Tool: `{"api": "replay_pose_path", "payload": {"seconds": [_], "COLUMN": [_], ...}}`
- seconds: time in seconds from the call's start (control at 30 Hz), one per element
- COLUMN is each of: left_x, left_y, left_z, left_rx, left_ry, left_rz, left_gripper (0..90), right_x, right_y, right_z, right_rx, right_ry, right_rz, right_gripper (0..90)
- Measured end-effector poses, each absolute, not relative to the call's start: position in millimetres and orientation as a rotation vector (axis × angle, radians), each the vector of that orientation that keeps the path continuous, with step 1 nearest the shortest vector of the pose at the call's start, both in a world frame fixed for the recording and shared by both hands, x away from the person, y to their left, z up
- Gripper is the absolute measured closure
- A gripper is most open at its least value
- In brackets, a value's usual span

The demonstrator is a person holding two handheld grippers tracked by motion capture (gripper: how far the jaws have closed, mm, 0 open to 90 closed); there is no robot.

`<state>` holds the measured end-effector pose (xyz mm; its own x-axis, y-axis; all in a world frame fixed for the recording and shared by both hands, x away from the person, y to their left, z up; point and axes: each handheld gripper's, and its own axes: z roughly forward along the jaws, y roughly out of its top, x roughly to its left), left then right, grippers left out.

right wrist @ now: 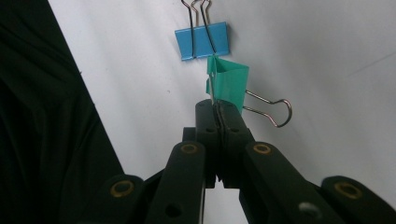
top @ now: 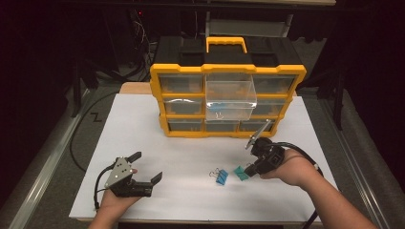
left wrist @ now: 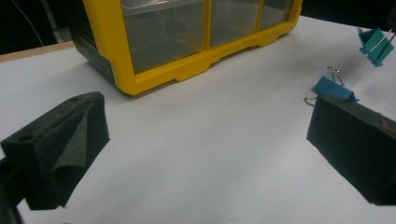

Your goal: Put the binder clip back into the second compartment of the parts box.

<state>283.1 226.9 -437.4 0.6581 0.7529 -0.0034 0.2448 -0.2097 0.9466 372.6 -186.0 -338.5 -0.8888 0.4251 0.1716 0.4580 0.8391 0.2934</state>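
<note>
Counter (top: 143, 124): white-topped, carrying everything here; its near half lies bare between the two hands.
Organizer (top: 228, 88): one yellow-and-black drawer cabinet at the far side, nine clear drawers in three rows.
Open drawer (top: 230, 99): the middle one is pulled out toward the person, with what seems to be a clip or two inside, too small to be sure.
Left tongs (top: 143, 169): released, jaws spread wide over bare counter at the near left, gripping nothing.
Right tongs (top: 249, 169): clenched on the teal binder clip (right wrist: 229, 84) at the near right; the right gripper view shows the jaws pinching its folded edge, one wire handle sticking out sideways.
Blue binder clip (top: 221, 176): lying flat on the counter just beside the teal one; the right gripper view shows the pair nearly touching.
View difference: the left gripper view shows the blue clip half hidden behind its own right-hand jaw.
Count: two clips on the counter, two tongs, one organizer.
</note>
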Motion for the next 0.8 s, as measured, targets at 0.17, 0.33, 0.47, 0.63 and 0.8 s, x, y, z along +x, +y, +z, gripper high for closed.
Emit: {"api": "replay_pose_path", "payload": {"seconds": [0.17,0.33,0.47,0.63,0.8], "left_x": [283,284,284,284,283], "left_y": [227,227,227,227,227], "left_z": [-438,-438,-437,-437,-437], "left_rx": [1.767,1.766,1.766,1.761,1.768], "left_ry": [0.806,0.808,0.808,0.811,0.805], "left_rz": [0.565,0.563,0.565,0.562,0.565], "left_gripper": [0.2,0.3,0.3,0.2,0.2], "right_x": [374,375,375,375,377], "right_y": [-190,-193,-194,-194,-194], "right_z": [-322,-305,-290,-272,-255], "right_rx": [-0.67,-0.667,-0.651,-0.626,-0.634], "right_ry": [-2.934,-2.929,-2.946,-2.96,-2.947], "right_rz": [-0.484,-0.484,-0.467,-0.468,-0.475], "right_gripper": [90.0,90.0,90.0,90.0,90.0]}}
